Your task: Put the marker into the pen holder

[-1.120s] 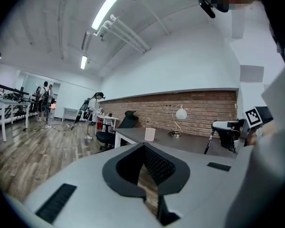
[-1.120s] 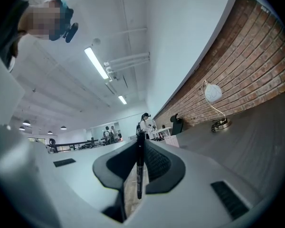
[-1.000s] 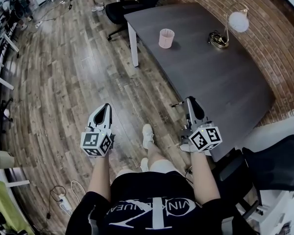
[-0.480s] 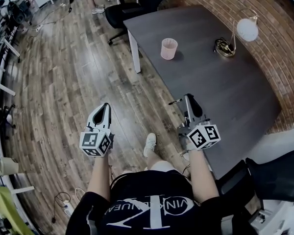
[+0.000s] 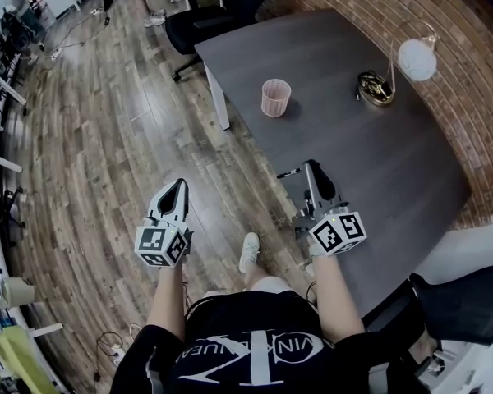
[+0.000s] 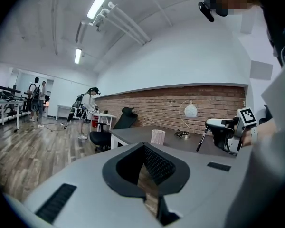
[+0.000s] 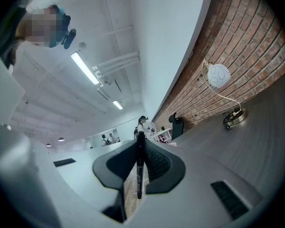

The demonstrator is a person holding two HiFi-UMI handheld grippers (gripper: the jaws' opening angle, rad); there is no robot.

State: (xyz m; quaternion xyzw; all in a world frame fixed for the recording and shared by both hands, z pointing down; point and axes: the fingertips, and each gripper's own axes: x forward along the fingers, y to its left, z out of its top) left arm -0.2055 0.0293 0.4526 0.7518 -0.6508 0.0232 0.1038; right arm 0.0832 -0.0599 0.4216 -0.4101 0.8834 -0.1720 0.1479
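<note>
A pink mesh pen holder (image 5: pixel 275 98) stands upright near the far left corner of the dark grey table (image 5: pixel 378 154); the left gripper view has the pen holder (image 6: pixel 157 137) ahead too. My right gripper (image 5: pixel 311 169) hovers over the table's near left edge, shut on a black marker (image 5: pixel 288 173) that sticks out sideways to the left. In the right gripper view the marker (image 7: pixel 140 167) lies crosswise between the pads. My left gripper (image 5: pixel 173 190) hangs over the wooden floor, left of the table, shut with nothing in it. It sees the right gripper (image 6: pixel 223 133) and the marker (image 6: pixel 201 139).
A desk lamp with a white globe (image 5: pixel 416 58) and brass base (image 5: pixel 376 89) stands at the table's far right by the brick wall. A black office chair (image 5: pixel 205 19) sits beyond the table, another (image 5: pixel 460 302) at the near right. People (image 6: pixel 88 112) stand far off.
Both grippers have come closer to the table, and the right one with the marker now reaches over its edge. The pen holder lies nearer in view. Neither grip has changed.
</note>
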